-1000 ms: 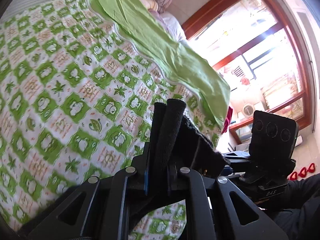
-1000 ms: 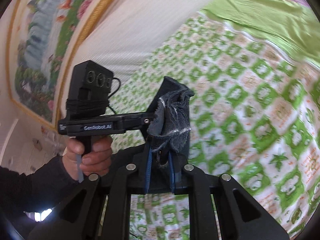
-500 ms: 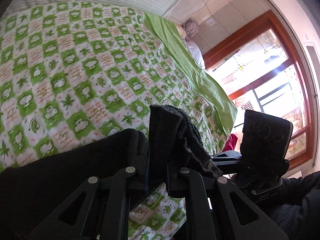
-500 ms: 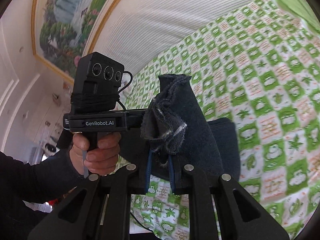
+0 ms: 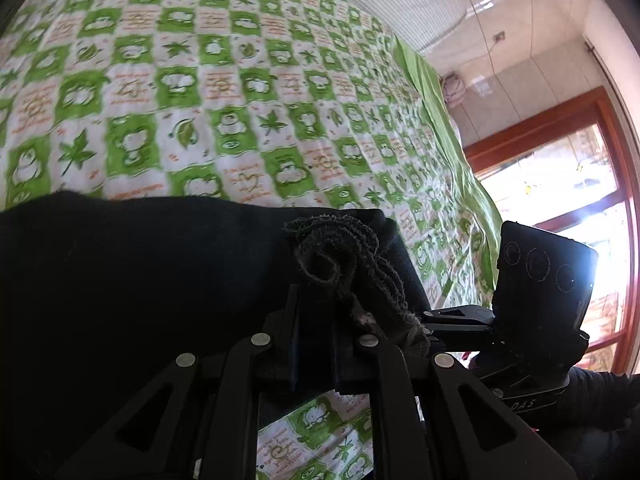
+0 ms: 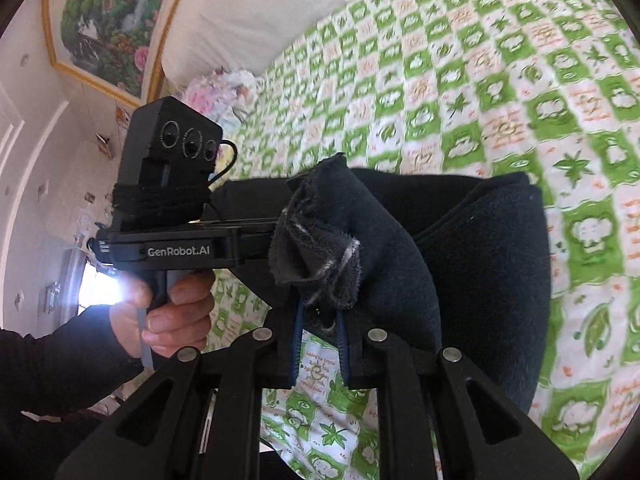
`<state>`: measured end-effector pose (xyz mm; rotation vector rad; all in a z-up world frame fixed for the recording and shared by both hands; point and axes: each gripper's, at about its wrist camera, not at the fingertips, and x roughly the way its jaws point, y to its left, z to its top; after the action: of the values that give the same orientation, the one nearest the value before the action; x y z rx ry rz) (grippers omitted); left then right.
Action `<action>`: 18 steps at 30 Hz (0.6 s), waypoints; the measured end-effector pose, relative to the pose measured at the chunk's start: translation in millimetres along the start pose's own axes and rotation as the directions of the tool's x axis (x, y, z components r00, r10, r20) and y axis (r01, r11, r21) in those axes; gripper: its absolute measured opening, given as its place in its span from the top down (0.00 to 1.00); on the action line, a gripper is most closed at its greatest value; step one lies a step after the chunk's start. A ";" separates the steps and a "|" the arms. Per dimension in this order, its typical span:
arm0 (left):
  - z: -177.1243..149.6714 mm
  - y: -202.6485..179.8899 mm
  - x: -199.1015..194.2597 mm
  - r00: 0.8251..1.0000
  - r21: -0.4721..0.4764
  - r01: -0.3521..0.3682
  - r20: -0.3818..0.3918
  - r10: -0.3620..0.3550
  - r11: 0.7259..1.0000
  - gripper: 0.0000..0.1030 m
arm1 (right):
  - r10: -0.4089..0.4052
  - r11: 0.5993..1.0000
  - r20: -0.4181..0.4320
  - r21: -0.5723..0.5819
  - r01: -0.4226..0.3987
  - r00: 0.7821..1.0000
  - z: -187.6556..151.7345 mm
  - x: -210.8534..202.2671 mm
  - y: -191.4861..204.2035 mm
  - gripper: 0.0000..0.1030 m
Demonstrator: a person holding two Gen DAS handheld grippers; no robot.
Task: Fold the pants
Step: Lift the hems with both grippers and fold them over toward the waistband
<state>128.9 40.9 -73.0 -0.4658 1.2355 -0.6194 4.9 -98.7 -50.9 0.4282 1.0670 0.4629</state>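
Dark navy pants (image 5: 140, 280) lie in a broad fold across the green-and-white bedspread (image 5: 240, 80). My left gripper (image 5: 316, 320) pinches a bunched, frayed edge (image 5: 336, 256) of the pants, and its jaws are closing tighter on the cloth. In the right wrist view my right gripper (image 6: 318, 312) is shut on another bunched edge (image 6: 316, 240) of the pants (image 6: 480, 260), whose folded layers drape to the right. Both grippers sit side by side just above the bed. The fingertips of both are hidden in cloth.
A plain green blanket (image 5: 440, 120) covers the far side of the bed, near a wood-framed window (image 5: 580, 180). A white headboard (image 6: 260, 12) and a framed painting (image 6: 112, 12) stand behind. A hand (image 6: 172, 312) holds the left device (image 6: 172, 200).
Both grippers came down toward the bed, still holding the pants. The dark cloth, at first only a bunch in the jaws, now spreads folded over the bedspread.
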 end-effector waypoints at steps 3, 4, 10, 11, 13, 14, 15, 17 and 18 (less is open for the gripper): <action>-6.2 9.7 -8.1 1.000 -0.034 0.008 0.028 -0.007 0.999 0.92 | -0.017 1.000 -0.034 -0.012 0.016 0.999 1.0 10.8 0.3 0.85; -7.6 12.5 -10.7 0.999 -0.042 0.012 0.037 -0.010 0.999 0.92 | -0.025 1.000 -0.040 -0.012 0.024 0.999 0.9 13.3 -0.3 0.85; -16.6 28.7 -32.7 0.994 -0.089 0.041 0.106 -0.031 0.995 0.92 | -0.070 0.998 -0.094 -0.013 0.069 0.993 5.1 35.0 -2.0 0.84; -18.0 30.7 -35.2 0.993 -0.097 0.049 0.115 -0.038 0.994 0.92 | -0.078 0.997 -0.102 -0.015 0.077 0.992 5.5 37.5 -1.4 0.83; -24.6 38.2 -46.4 0.988 -0.113 0.069 0.145 -0.052 0.991 0.92 | -0.089 0.996 -0.104 -0.011 0.088 0.991 5.9 40.4 0.4 0.79; -26.4 39.8 -49.6 0.986 -0.121 0.074 0.157 -0.054 0.990 0.92 | -0.091 0.996 -0.110 -0.011 0.090 0.990 6.0 40.4 2.3 0.75; -28.3 41.4 -53.0 0.983 -0.132 0.083 0.171 -0.060 0.988 0.92 | -0.094 0.996 -0.117 -0.015 0.093 0.989 7.1 41.8 5.0 0.69; -32.8 44.8 -61.0 0.978 -0.156 0.095 0.201 -0.063 0.983 0.92 | -0.092 0.996 -0.130 -0.024 0.089 0.987 9.3 44.0 11.7 0.59; -34.8 46.1 -63.8 0.975 -0.165 0.098 0.213 -0.062 0.981 0.92 | -0.090 0.996 -0.134 -0.028 0.087 0.987 9.9 44.8 14.7 0.56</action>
<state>90.9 117.8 -65.8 -0.7132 1.0801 -0.5179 29.8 -62.8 -71.3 0.3319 1.2060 0.4287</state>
